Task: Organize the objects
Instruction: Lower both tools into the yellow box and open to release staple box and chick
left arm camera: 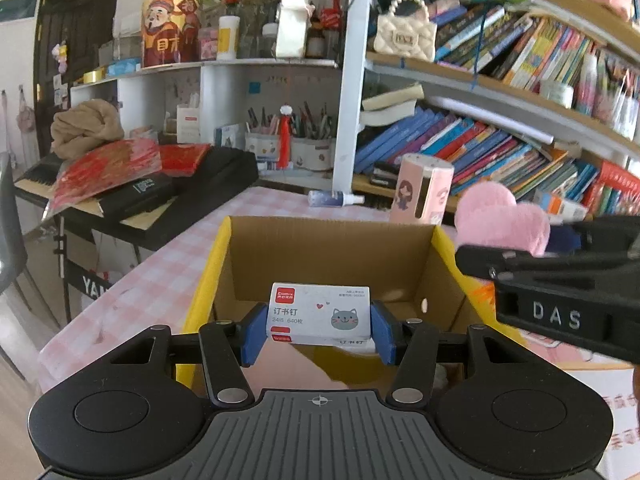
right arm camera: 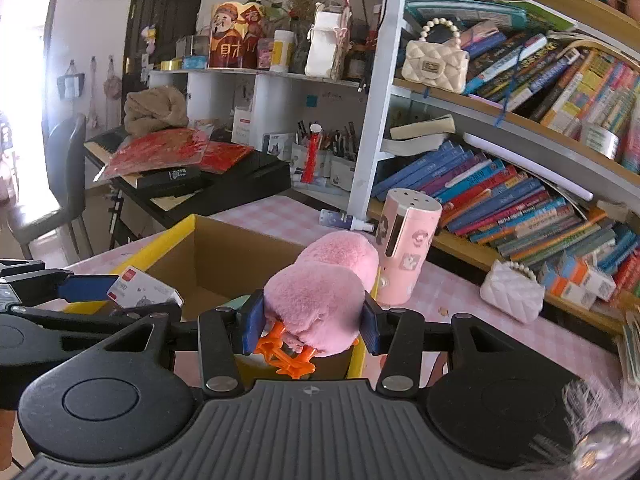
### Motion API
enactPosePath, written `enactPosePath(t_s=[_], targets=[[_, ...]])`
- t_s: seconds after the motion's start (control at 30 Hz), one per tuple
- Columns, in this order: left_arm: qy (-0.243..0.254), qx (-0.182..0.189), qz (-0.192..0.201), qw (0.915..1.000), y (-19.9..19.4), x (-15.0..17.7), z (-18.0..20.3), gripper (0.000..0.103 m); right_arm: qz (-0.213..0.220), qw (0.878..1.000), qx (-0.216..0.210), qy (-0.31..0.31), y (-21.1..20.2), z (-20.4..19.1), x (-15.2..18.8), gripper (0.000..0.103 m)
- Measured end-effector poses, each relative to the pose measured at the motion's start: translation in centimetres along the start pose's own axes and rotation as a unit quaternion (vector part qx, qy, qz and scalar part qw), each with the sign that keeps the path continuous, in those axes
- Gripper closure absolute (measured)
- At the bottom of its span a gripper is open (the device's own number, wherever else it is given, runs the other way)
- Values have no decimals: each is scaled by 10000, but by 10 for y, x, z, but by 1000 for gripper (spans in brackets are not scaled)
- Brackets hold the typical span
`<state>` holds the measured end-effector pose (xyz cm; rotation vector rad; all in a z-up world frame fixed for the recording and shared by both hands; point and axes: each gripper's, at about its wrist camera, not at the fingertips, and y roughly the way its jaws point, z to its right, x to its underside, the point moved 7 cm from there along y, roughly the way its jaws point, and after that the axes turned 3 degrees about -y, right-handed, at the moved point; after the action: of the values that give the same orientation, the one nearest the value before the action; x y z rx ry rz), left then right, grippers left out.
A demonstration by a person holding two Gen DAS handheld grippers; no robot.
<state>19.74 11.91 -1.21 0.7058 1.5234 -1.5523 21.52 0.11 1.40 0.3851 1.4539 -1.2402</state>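
Note:
My left gripper [left arm camera: 319,330] is shut on a small white staple box [left arm camera: 319,314] with a grey cat face, held above the near rim of an open cardboard box with yellow edges [left arm camera: 442,240]. In the right wrist view the same staple box [right arm camera: 144,290] hangs over the cardboard box [right arm camera: 172,242] at the left. My right gripper [right arm camera: 312,326] is shut on a fluffy pink plush [right arm camera: 324,288] with an orange plastic piece [right arm camera: 286,354] under it, over the box's right side. That plush [left arm camera: 500,216] shows at the right of the left wrist view.
A pink cylindrical holder [right arm camera: 408,248] stands on the pink checked tablecloth [right arm camera: 280,210] beyond the box, a small spray bottle [right arm camera: 346,220] lying behind it. A white quilted purse [right arm camera: 512,290] sits right. Bookshelves [right arm camera: 520,184] fill the right; a keyboard with red bags [right arm camera: 172,160] stands left.

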Motion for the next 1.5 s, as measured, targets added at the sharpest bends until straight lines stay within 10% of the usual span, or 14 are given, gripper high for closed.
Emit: enactPosePath(t_s=[0.7, 1.5], targets=[[857, -488, -840, 9916, 65, 30, 18, 50, -1127, 9843, -827, -1078, 96, -16, 27, 58], [802, -430, -444, 9949, 41, 22, 13, 28, -1269, 9843, -755, -970, 107, -12, 31, 53]])
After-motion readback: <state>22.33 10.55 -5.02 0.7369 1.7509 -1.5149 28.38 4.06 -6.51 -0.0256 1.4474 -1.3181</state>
